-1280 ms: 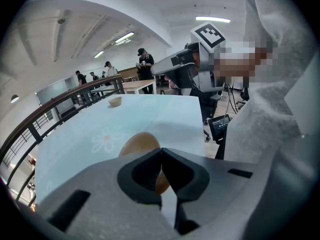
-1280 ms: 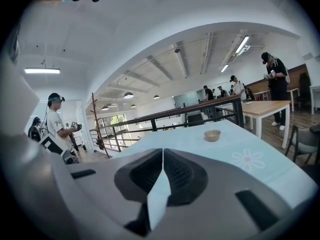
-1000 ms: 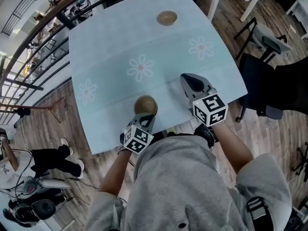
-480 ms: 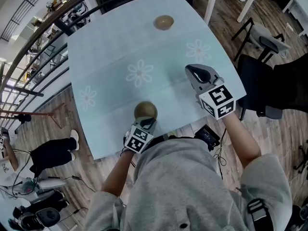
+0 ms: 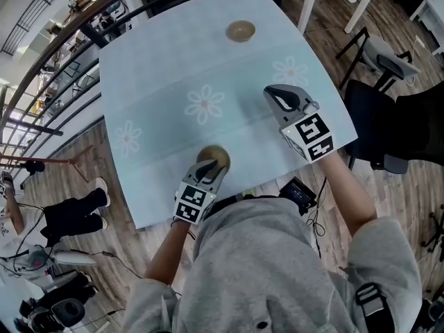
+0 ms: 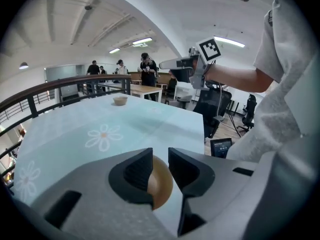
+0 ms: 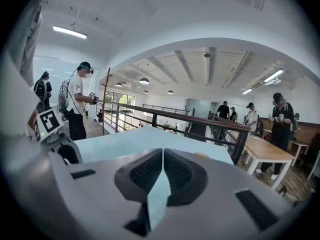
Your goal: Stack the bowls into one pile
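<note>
Jaws on left gripper point(image 5: 209, 171) have just been opening and now stand spread, pads off the near bowl point(image 5: 216, 155), which sits between them at the tabletop's point(image 5: 159, 75) near edge. I'd call it unheld, so nothing is stacked yet. Far bowl point(image 5: 241, 30) is by the far edge, well apart. Right gripper point(image 5: 274, 94) hovers over the right edge, jaws pressed together, empty.

Bright, even light from ceiling strip lights point(image 7: 70, 32); heavy fisheye bending, dark vignetted corners.
</note>
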The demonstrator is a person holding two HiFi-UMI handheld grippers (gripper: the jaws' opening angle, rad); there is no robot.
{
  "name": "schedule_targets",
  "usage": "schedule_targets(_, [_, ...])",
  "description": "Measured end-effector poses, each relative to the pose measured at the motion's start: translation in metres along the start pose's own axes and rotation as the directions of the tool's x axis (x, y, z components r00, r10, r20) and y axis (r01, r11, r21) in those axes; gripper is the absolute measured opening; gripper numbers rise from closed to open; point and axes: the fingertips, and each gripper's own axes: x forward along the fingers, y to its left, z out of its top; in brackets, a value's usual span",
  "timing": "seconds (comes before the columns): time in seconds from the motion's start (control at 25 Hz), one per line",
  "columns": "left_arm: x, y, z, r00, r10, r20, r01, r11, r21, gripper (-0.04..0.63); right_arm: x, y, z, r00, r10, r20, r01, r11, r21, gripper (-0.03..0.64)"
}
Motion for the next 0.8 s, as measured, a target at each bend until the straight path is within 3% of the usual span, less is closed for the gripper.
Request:
schedule_targets(0.16, [-0.021, 0.037, 0.025, 0.986, 0.128, 0.102, -0.124, 0.991, -0.046, 0.095, 0.01, -0.006, 0.002, 1.0, 0.005, -0.002, -0.005, 1.0, 0.012, 0.029])
schedule_targets(0.36, [-0.05, 0.102, 0.034, 0.928, 0.326, 0.18, -0.297, 0.939, -0.174, 0.095, 0.027, -0.018, -0.004, 1.0, -0.02, -0.015, 0.021, 0.999, 0.038, 0.029])
schedule_targets(0.56, [-0.059, 0.162, 0.021, 0.872, 0.465, 0.155, -0.421, 0.872, -0.25, 0.072, 0.048, -0.046, -0.01, 0.996, -0.086, -0.031, 0.089, 0.991, 0.098, 0.031])
schedule_targets(0.68, [-0.054, 0.188, 0.008, 0.857, 0.5, 0.126, -0.449, 0.845, -0.291, 0.042, 0.064, -0.062, -0.017, 0.992, -0.118, -0.051, 0.123, 0.986, 0.109, 0.031])
schedule_targets(0.8, [-0.043, 0.209, 0.003, 0.853, 0.511, 0.109, -0.46, 0.833, -0.306, 0.022, 0.084, -0.076, -0.021, 0.99, -0.121, -0.072, 0.129, 0.985, 0.118, 0.031])
